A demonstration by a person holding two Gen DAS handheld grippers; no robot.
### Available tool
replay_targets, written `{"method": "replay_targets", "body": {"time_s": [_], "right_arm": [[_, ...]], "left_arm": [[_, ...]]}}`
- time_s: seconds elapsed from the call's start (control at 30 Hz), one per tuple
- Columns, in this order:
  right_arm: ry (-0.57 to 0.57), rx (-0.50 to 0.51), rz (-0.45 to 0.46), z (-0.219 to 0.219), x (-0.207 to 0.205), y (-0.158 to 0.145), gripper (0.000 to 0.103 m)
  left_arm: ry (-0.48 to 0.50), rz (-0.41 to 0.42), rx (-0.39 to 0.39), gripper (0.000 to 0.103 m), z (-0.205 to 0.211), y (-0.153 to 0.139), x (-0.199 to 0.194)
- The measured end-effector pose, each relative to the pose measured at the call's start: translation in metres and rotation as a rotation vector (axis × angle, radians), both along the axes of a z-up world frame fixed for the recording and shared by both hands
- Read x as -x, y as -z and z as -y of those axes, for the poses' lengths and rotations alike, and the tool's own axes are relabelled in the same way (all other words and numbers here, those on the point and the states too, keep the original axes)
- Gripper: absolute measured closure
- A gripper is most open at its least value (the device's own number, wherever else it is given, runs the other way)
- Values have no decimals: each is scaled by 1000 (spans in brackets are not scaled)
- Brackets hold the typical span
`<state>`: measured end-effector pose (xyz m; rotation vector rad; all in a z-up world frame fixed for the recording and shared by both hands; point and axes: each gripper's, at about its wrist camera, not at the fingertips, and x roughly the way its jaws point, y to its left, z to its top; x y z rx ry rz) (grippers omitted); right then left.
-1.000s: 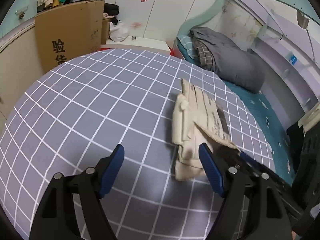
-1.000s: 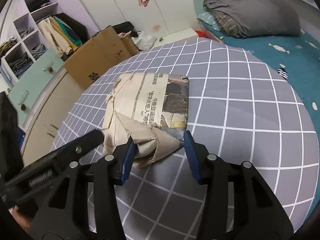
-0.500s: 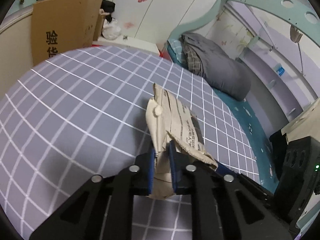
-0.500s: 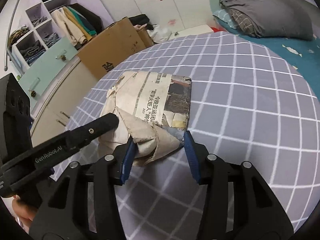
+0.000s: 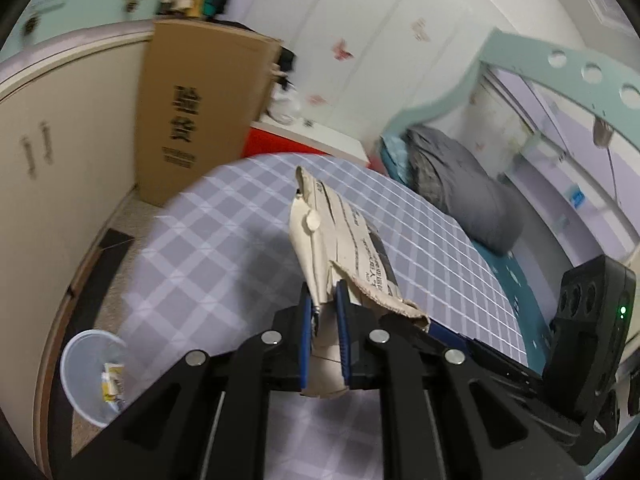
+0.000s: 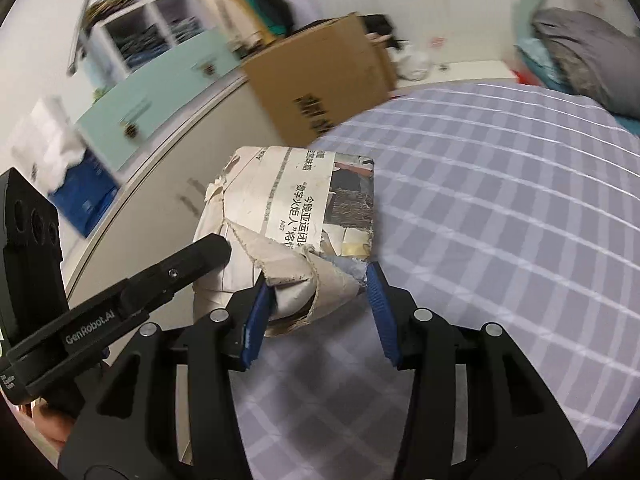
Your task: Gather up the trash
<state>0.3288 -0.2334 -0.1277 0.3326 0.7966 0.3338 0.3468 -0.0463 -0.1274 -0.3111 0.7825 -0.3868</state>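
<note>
A folded, yellowed newspaper [image 5: 332,232] hangs above the grey checked bed sheet [image 5: 224,248], held from two sides. My left gripper [image 5: 323,300] is shut on its thin near edge, blue pads pressed flat on the paper. In the right wrist view the same newspaper [image 6: 296,208] shows printed headlines and a torn, curled corner; my right gripper [image 6: 318,284] is shut on that bulky corner. The left gripper's black finger [image 6: 192,260] reaches in from the left onto the paper. A clear plastic bin [image 5: 92,372] with a yellow-white scrap inside stands on the floor at lower left.
A tall cardboard box [image 5: 204,112] leans by the cream cabinet [image 5: 60,160] beyond the bed's edge. A grey duvet [image 5: 460,184] lies at the bed's far right. Shelves with clothes [image 6: 152,28] and a teal cabinet line the wall. Both views are motion-blurred.
The left gripper closed on the newspaper's edge. Both grippers then lifted the paper off the sheet and carried it toward the bed's left edge; the bin came into view.
</note>
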Motion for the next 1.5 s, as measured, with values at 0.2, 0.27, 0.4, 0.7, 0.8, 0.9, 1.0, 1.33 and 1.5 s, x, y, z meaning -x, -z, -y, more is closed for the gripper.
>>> {"method": "replay_targets", "body": {"time_s": [0.2, 0.27, 0.4, 0.7, 0.8, 0.9, 1.0, 1.33, 1.5], "right_arm": [[-157, 25, 5, -91, 1, 1, 57], [-211, 31, -3, -124, 0, 3, 57], [-294, 59, -18, -180, 2, 12, 57], [-399, 114, -71, -266, -2, 41, 57], [-425, 131, -82, -284, -7, 51, 47], [-410, 186, -131, -289, -15, 71, 27], [-409, 231, -175, -289, -21, 91, 28], [-345, 299, -107, -269, 2, 77, 26], [-289, 305, -2, -249, 24, 37, 24]], "left_arm": [[-127, 15, 18, 92, -96, -1, 26], [-173, 13, 23, 92, -131, 0, 36], [-256, -1, 37, 92, -187, 9, 53], [-370, -80, 82, 92, -270, 46, 69], [-388, -110, 106, 92, -286, 59, 66], [-439, -191, 47, 40, -300, 80, 57], [-515, -281, -16, 31, -318, 106, 51], [-525, -293, -85, 29, -309, 103, 62], [-488, -206, -141, 27, -281, 67, 75]]}}
